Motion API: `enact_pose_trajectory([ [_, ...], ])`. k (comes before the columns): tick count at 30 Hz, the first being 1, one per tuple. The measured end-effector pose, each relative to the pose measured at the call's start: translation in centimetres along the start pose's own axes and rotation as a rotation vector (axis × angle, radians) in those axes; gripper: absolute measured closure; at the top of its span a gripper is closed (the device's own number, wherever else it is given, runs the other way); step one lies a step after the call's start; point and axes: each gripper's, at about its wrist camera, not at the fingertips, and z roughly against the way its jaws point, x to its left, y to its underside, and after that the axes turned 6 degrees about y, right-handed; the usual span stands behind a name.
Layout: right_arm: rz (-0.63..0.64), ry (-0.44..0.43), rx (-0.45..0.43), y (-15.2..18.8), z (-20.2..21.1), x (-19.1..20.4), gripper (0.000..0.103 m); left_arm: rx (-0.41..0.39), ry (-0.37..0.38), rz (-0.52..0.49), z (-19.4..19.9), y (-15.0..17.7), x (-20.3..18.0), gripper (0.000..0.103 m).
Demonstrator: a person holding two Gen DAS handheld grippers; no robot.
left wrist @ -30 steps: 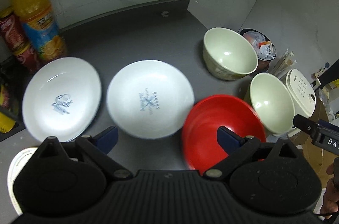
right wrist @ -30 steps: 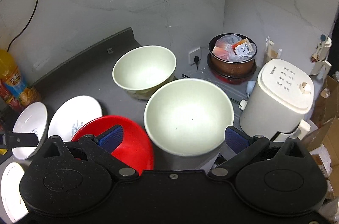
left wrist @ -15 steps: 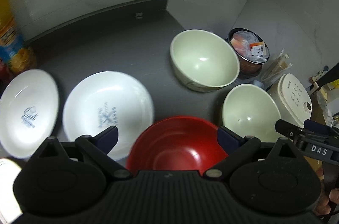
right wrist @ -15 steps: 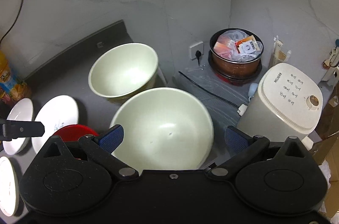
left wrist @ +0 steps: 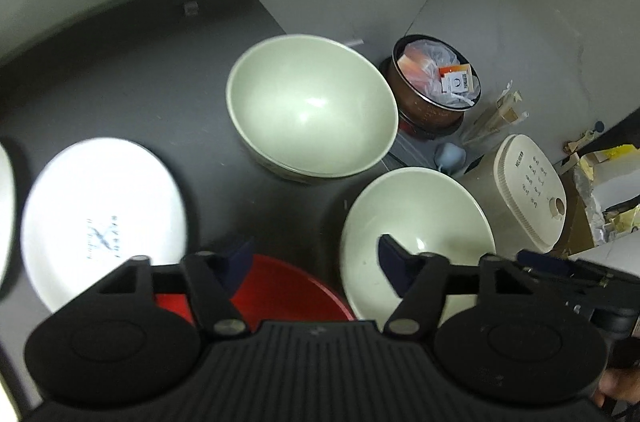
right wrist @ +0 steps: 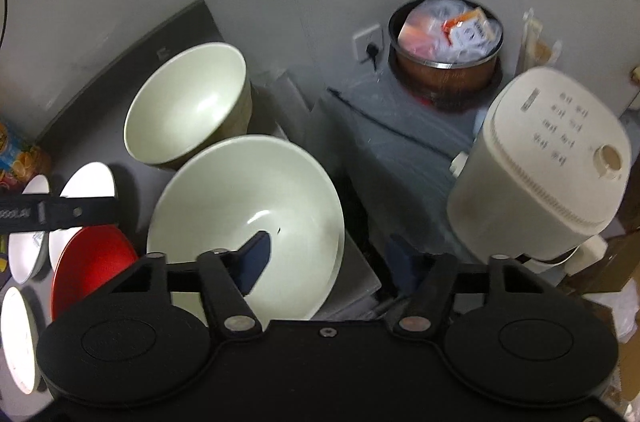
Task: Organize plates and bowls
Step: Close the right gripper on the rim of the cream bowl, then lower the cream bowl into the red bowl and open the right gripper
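Near cream bowl [right wrist: 256, 206]: round, glossy, mouth up but tipped toward the left, at the counter's right edge beside the red bowl; its right rim lies between the right gripper's spread fingers.
Far cream bowl [left wrist: 312, 106]: same glazed cream ware, deep, upright, mouth up, further back on the counter, close behind the near one.
Red bowl [left wrist: 288, 294]: shiny, smooth, mouth up, just left of the near cream bowl, under the left gripper.
White plate [left wrist: 100, 218]: flat, round, blue print at its centre, left of the red bowl; more white plates show at the left edge of the right wrist view.
Right gripper [right wrist: 332, 254]: black body, blue pads, fingers wide apart; the left pad sits inside the near cream bowl, the right pad outside its rim; nothing clamped.
Left gripper [left wrist: 312, 254]: hovers above the gap between red bowl and near cream bowl, fingers spread, empty.
Counter [left wrist: 132, 82]: dark grey, matte, with a raised back lip against a pale wall.
Rice cooker [right wrist: 552, 162]: white, rounded, right of the bowls.
Brown pot [right wrist: 444, 66]: metal rim, stuffed with plastic packets, behind the cooker.
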Motion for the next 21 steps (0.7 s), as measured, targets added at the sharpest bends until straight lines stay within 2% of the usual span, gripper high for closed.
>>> enact_pose_trajectory([
  [3,0.001,-0.019,0.034,0.1,-0.9,-0.4,0.052,0.017,0.002,0.007,-1.2,-0.4,-0.3,0.055],
  [5,-0.006,-0.035,0.064,0.2,-1.8,-0.7,0.061,0.03,0.001,0.009,-2.0,-0.6,-0.6,0.059],
  [7,-0.011,-0.034,0.087,0.4,-2.6,-1.0,0.065,0.052,-0.012,0.026,-3.1,-0.8,-0.8,0.061],
  [12,-0.026,-0.04,0.122,0.4,-4.0,-1.7,0.065,0.1,-0.025,0.083,-5.4,-1.2,-0.9,0.079],
  [14,-0.031,-0.053,0.138,0.5,-4.5,-1.8,0.073,0.115,-0.034,0.1,-6.1,-1.1,-0.9,0.085],
  [15,-0.033,-0.067,0.141,0.5,-4.6,-1.8,0.076,0.123,-0.039,0.105,-6.3,-1.1,-0.9,0.092],
  [16,-0.03,-0.081,0.14,0.4,-4.8,-1.6,0.083,0.134,-0.041,0.114,-6.6,-1.1,-0.9,0.095],
  [17,-0.029,-0.091,0.139,0.5,-5.0,-1.6,0.089,0.143,-0.044,0.123,-6.9,-1.0,-0.9,0.095],
  [21,-0.038,-0.082,0.119,0.4,-4.6,-1.4,0.09,0.143,-0.049,0.121,-7.0,-1.0,-1.0,0.095],
])
